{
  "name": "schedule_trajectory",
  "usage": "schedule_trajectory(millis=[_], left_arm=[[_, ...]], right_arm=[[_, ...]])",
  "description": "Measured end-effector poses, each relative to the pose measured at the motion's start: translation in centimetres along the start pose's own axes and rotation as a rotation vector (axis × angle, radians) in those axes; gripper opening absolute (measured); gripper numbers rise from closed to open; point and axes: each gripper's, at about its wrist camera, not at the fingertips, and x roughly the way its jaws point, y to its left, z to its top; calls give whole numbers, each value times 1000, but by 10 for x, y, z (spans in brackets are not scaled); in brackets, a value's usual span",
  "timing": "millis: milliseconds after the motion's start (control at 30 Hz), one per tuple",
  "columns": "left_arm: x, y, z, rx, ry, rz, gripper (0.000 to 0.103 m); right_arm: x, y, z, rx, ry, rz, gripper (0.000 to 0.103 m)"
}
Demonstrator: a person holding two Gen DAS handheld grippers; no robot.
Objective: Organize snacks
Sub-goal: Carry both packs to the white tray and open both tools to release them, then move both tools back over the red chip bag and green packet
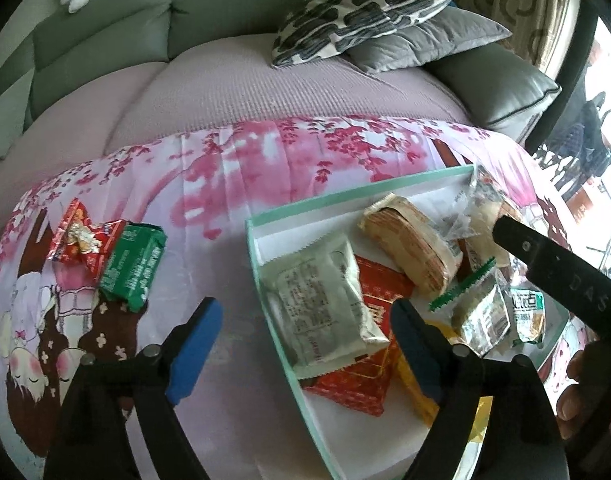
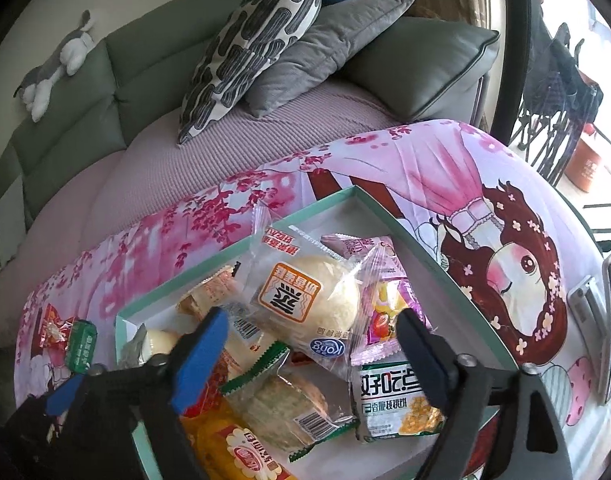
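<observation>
Nearest the left wrist camera, the left gripper (image 1: 305, 344) hangs with its blue-padded jaws spread wide and released, grasping nothing; one pad hovers above the bare cloth, the other above the near end of the box (image 1: 265, 280). This shallow mint-rimmed box sits on the bench, which is draped in a pink cartoon tablecloth (image 1: 233, 168). Beneath the left jaws, inside the box, lie a silver packet (image 1: 321, 300) on top of a red packet (image 1: 365, 376). The right gripper (image 2: 311, 344) likewise stands with jaws wide apart and empty, poised over the box's pile: a yellow packet (image 2: 233, 448) closest, a green-edged biscuit pack (image 2: 289, 404), a walnut cookie pack (image 2: 397, 400) beside it, then a clear-wrapped round bun (image 2: 309, 292) and a pink-purple sweet pack (image 2: 389, 312) farther in. Outside the box, well apart to its left on the cloth, rest a green packet (image 1: 133, 266) and a red sweet wrapper (image 1: 77, 240), touching each other. Beyond the bench runs a sofa (image 1: 225, 80) with a patterned cushion (image 1: 365, 4), a grey cushion (image 1: 425, 44) under it, and a plush toy (image 2: 53, 68) on the backrest.
</observation>
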Motion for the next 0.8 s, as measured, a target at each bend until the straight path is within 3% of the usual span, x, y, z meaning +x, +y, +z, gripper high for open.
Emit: schedule_trajectory(millis=[100,467,533,800], left_arm=[[-2,10,2,-34,-9,33,87],[-10,77,2,-315,-56,163,90],[-10,87,0,-346,-57,175,99],[-14,110,-4,-430,-69,204,99]], right_arm=[[-1,1,0,-10,-4,-6,102],[-2,8,-2,-40,3,-8,102],[-4,11,-2,-49,0,-4,102],[-7,20,-4,-83,-1,6,102]])
